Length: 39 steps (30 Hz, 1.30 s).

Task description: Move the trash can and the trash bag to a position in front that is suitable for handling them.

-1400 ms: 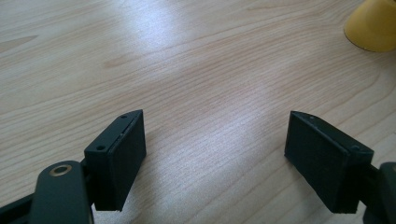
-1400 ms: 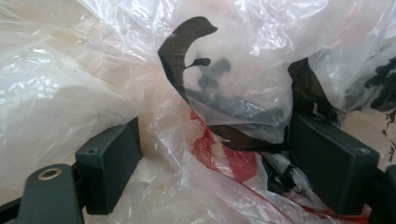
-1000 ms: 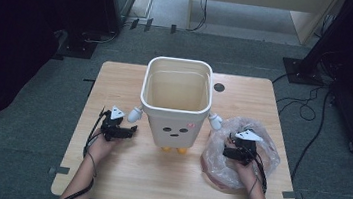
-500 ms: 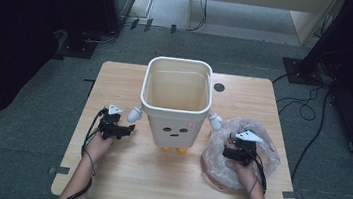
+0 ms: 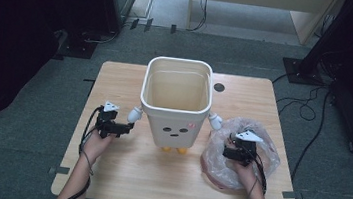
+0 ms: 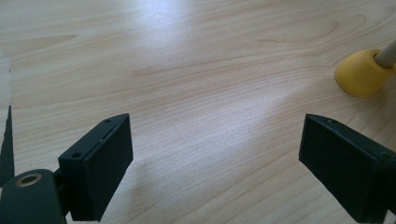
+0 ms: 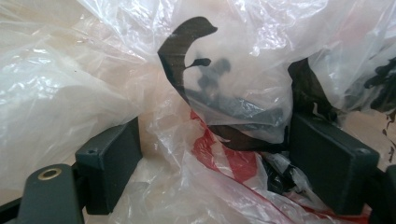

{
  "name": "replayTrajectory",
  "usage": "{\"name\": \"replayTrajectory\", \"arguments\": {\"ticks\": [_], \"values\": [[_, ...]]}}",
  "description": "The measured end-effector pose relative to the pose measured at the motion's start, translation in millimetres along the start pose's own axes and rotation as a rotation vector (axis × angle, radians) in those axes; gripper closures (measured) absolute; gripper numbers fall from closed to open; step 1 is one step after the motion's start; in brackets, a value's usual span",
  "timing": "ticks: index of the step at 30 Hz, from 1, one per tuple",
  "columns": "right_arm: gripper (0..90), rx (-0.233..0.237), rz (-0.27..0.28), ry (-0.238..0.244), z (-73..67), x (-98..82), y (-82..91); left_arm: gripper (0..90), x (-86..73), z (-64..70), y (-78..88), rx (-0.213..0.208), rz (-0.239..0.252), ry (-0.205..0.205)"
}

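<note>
With its fingers just opened wide over bare tabletop point(image 6: 196, 84), the left gripper point(image 5: 119, 129) holds nothing beside the bin point(image 5: 176, 102). Right gripper point(image 7: 215, 158) spans the plastic bag point(image 5: 241, 154) right of the bin, grip uncertain; bagging the bin likely comes next.

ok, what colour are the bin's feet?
Yellow feet under the white bin; clearest in the left gripper view.
</note>
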State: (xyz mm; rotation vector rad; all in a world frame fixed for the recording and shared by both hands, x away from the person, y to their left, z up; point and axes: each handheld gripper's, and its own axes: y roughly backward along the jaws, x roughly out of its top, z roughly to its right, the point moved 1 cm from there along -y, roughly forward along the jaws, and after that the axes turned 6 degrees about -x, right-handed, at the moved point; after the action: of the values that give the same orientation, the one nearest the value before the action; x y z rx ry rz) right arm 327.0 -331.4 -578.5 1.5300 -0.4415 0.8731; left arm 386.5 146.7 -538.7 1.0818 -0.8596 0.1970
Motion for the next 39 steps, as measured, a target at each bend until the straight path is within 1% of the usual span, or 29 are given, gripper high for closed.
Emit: {"name": "replayTrajectory", "arguments": {"ticks": [1, 5, 6, 8, 9, 10, 13, 17, 19, 21, 24, 29, 31, 32, 35, 37, 39], "values": [[17.6, 0.000, 0.000, 0.000, 0.0, -0.1, 0.2, 10.3, -0.2, 0.5, 0.1, -0.017, -0.011, 0.001], [17.5, 0.000, 0.000, 0.000, 0.0, -0.1, 0.2, 10.3, 0.7, 1.3, 0.7, -0.024, -0.030, 0.000], [17.6, 0.000, 0.000, 0.000, 0.0, -0.1, 0.2, 10.3, 1.1, 1.4, 1.2, -0.033, -0.032, 0.006], [17.6, 0.000, 0.000, 0.000, 0.0, -0.1, 0.2, 10.3, 2.3, 1.0, 3.3, -0.056, -0.037, 0.030], [17.6, 0.000, 0.000, 0.000, 0.0, -0.1, 0.2, 10.3, 2.9, 0.7, 4.0, -0.072, -0.039, 0.050], [17.6, 0.000, 0.000, 0.000, 0.0, -0.1, 0.2, 10.3, 4.2, -0.2, 5.7, -0.102, -0.055, 0.079], [17.6, 0.000, -0.001, 0.000, 0.0, -0.1, 0.2, 10.3, 5.4, 0.3, 7.4, -0.103, -0.054, 0.080], [17.5, 0.000, -0.001, 0.001, 0.0, -0.1, 0.2, 10.3, 8.1, 3.3, 10.4, -0.113, -0.064, 0.053], [17.6, 0.000, -0.001, 0.000, 0.0, -0.1, 0.2, 10.3, 9.3, 5.2, 11.0, -0.105, -0.075, 0.040], [17.6, 0.000, -0.001, 0.000, 0.0, -0.1, 0.2, 10.3, 11.3, 7.1, 12.7, -0.107, -0.080, 0.033], [17.6, 0.000, -0.001, 0.000, 0.0, -0.1, 0.1, 10.3, 12.8, 8.2, 14.1, -0.114, -0.083, 0.040], [17.6, 0.000, -0.001, -0.001, -0.1, -0.1, 0.1, 10.3, 16.3, 9.7, 18.2, -0.108, -0.084, 0.042], [17.5, 0.000, -0.001, 0.001, 0.0, -0.1, 0.2, 10.3, 17.8, 9.9, 20.3, -0.118, -0.079, 0.047], [17.5, 0.000, -0.001, 0.000, 0.0, -0.1, 0.2, 10.3, 19.5, 9.9, 23.0, -0.112, -0.084, 0.049], [17.5, 0.000, -0.001, 0.001, 0.0, -0.1, 0.1, 10.3, 21.3, 10.0, 26.3, -0.109, -0.082, 0.040], [17.5, 0.000, -0.001, 0.000, 0.0, 0.0, 0.1, 10.3, 23.9, 9.7, 30.9, -0.129, -0.069, 0.049], [17.5, 0.000, -0.001, 0.001, 0.0, 0.0, 0.1, 10.3, 24.6, 9.7, 32.1, -0.134, -0.066, 0.052]]}}
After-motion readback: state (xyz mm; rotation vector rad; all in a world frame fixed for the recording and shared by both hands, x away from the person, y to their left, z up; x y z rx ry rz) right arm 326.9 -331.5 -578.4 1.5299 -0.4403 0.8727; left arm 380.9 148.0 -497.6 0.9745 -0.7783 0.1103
